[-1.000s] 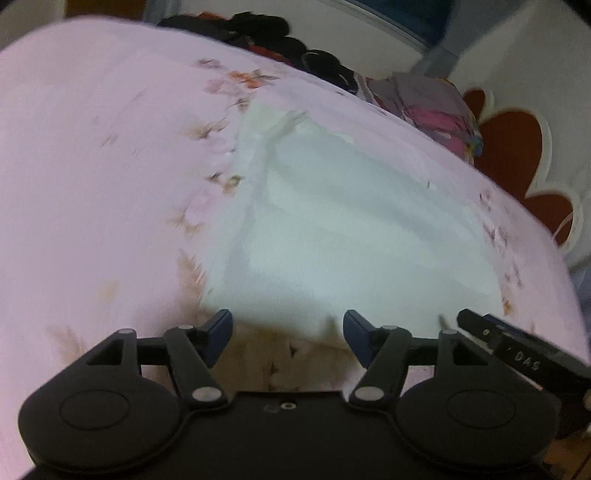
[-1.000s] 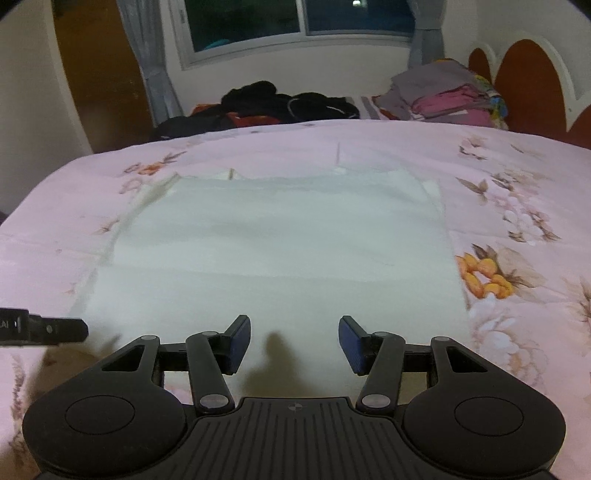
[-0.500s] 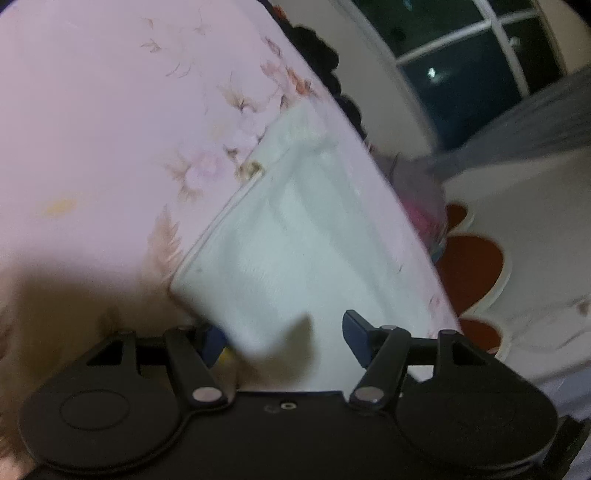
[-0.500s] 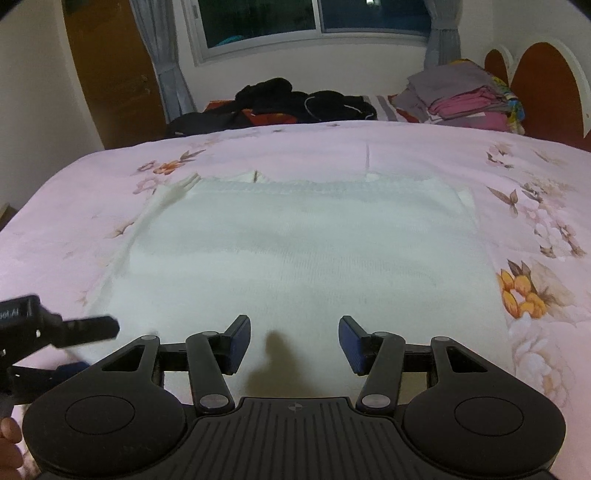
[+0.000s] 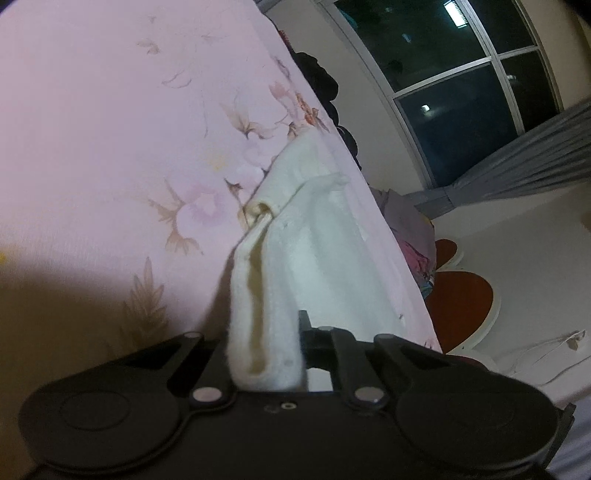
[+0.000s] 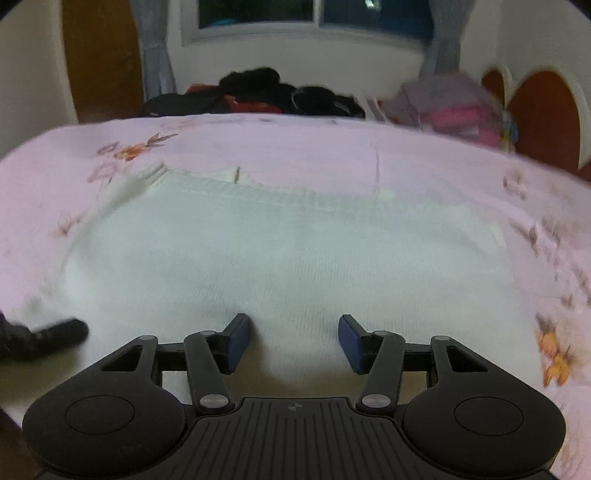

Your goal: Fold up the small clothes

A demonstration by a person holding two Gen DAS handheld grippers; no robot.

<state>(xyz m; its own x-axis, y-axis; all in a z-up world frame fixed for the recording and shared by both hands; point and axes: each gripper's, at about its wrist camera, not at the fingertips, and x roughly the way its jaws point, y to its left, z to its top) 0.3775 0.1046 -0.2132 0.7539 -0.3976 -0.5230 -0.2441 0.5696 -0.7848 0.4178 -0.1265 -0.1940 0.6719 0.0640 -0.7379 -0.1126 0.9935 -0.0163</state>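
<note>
Corner of white garment [image 5: 325, 258] newly pinched in left gripper [image 5: 280, 354], lengthwise away.

A home bedroom: wide bed [image 6: 332, 147] under a pink floral sheet, scalloped red headboard [image 6: 543, 110] at its side, dark clothes [image 6: 266, 92] and folded laundry [image 6: 454, 107] heaped along the far edge, grey curtains [image 6: 155, 55] framing a night-dark window [image 6: 314, 11].

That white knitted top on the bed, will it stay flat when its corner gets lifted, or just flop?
Probably flop: the corner of the white top pinched in the left claw already curls into a soft fold. It looks light, since the pinched edge rises off the bed easily. The fuzzy knit seems unlikely to slip.
</note>
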